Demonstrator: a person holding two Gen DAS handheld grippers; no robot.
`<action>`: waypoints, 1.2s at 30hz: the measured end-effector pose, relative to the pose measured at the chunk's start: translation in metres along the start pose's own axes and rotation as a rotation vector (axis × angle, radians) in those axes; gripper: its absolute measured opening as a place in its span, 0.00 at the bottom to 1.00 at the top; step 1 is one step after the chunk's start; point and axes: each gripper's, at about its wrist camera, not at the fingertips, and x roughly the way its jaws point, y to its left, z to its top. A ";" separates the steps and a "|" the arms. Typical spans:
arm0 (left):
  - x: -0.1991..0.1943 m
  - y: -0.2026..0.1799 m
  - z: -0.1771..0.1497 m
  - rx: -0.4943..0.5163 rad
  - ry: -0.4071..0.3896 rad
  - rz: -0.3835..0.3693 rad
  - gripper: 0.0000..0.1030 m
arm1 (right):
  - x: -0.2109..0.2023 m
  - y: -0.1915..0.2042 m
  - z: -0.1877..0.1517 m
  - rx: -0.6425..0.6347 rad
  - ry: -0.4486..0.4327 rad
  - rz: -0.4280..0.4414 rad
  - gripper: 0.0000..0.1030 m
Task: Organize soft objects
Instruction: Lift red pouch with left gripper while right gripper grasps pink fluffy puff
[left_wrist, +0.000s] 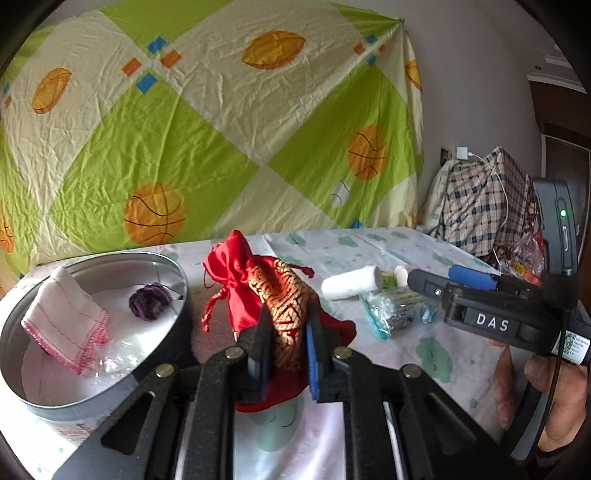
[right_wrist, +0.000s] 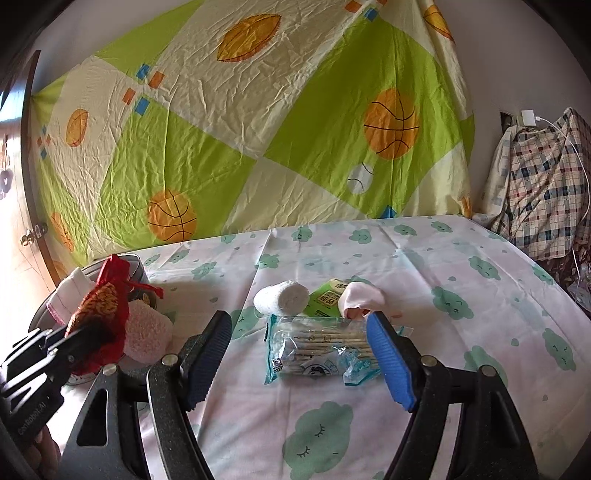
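Pouch (left_wrist: 280, 295) red satin (gold brocade panel), drawstring-cinched.

light: soft daylight, bright | shadows: faint | edges: strong fisheye bending, dark corners | focus: slightly soft

This is looking like a room in a home, most likely a bedroom. A child's bedsheet (right_wrist: 258, 122) printed with basketballs and green squares is hanging across the wall as a backdrop, and a tablecloth (right_wrist: 461, 266) patterned with sleepy green clouds is covering the work surface. A plaid bundle of bedding (right_wrist: 539, 192) is sitting piled in the corner, with a white phone charger (right_wrist: 529, 117) plugged into a wall socket above it, its cable trailing down. A wooden door (right_wrist: 22, 206) with a brass handle is showing at the left edge.
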 end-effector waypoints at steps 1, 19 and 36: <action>-0.001 0.005 0.000 -0.013 -0.007 0.011 0.13 | 0.002 0.005 0.000 -0.017 0.004 0.011 0.75; -0.028 0.030 -0.007 -0.061 -0.110 0.053 0.13 | 0.041 0.063 0.003 -0.111 0.110 0.139 0.75; -0.035 0.061 -0.010 -0.109 -0.125 0.135 0.13 | 0.114 0.143 -0.005 -0.243 0.383 0.357 0.75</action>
